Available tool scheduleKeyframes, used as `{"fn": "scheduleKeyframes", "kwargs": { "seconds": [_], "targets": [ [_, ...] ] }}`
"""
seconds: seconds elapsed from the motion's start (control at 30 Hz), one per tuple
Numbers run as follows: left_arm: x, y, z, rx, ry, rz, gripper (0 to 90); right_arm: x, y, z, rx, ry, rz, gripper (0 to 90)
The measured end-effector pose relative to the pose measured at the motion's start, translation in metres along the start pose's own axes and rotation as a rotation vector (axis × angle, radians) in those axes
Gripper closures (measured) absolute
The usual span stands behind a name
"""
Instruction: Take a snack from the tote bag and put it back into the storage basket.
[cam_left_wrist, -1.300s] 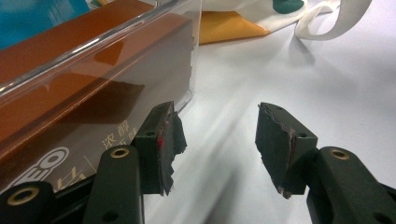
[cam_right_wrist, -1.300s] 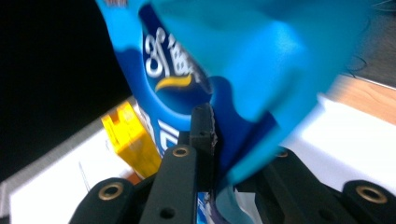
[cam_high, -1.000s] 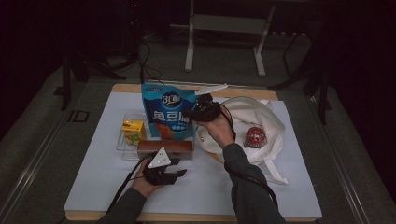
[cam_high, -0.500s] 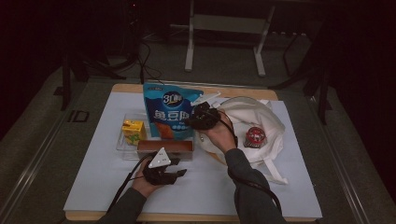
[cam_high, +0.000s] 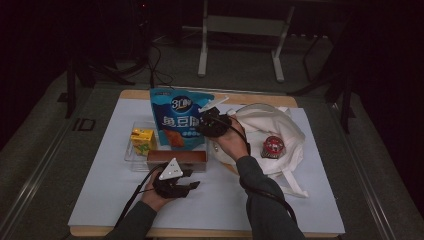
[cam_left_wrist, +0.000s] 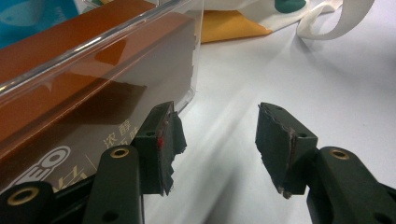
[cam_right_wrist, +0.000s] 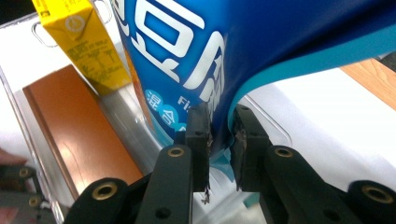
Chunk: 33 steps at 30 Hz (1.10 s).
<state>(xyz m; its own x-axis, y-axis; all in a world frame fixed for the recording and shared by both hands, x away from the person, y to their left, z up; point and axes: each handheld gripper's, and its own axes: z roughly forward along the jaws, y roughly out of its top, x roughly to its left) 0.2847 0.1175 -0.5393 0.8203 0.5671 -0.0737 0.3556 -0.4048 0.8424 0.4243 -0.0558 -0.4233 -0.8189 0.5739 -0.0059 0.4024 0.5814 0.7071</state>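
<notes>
Pinching blue "3D" snack bag (cam_high: 181, 117): right tool (cam_right_wrist: 220, 135) | left tool (cam_left_wrist: 217, 140) wide

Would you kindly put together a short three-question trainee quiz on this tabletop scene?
1. True or false: the right tongs are shut on the blue snack bag.
2. Which stands beside the bag in the clear tray: A) yellow carton, B) green bottle, C) white cup?
3. Fill in: the left tongs are ____, near the brown box.

Key: 1 true; 2 A; 3 open.
</notes>
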Motion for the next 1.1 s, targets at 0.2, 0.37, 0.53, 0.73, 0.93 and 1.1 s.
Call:
{"fn": "scheduleKeyframes", "kwargs": {
  "seconds": [0.2,0.37,0.53,0.73,0.93,1.1],
  "targets": [
    [0.0,0.0,0.0,0.0,-0.001,0.0,47.8,0.01,0.011,0.01,0.006,0.002,-0.026,79.8],
    [0.001,0.0,0.0,0.001,-0.005,-0.003,47.6,0.014,0.012,0.014,-0.02,0.018,-0.01,80.2],
    [0.001,0.0,0.0,0.002,-0.011,-0.008,47.5,0.02,0.014,0.018,-0.032,0.029,-0.015,80.1],
    [0.001,0.0,0.0,0.002,-0.014,-0.008,47.4,0.028,0.021,0.024,-0.032,0.014,-0.027,79.1],
    [0.001,0.0,0.0,0.003,-0.013,-0.006,47.4,0.028,0.021,0.023,-0.028,0.008,-0.039,76.3],
    [0.001,0.0,0.0,0.0,-0.018,-0.006,47.1,0.032,0.018,0.021,-0.022,-0.035,-0.067,63.8]
  ]
}}
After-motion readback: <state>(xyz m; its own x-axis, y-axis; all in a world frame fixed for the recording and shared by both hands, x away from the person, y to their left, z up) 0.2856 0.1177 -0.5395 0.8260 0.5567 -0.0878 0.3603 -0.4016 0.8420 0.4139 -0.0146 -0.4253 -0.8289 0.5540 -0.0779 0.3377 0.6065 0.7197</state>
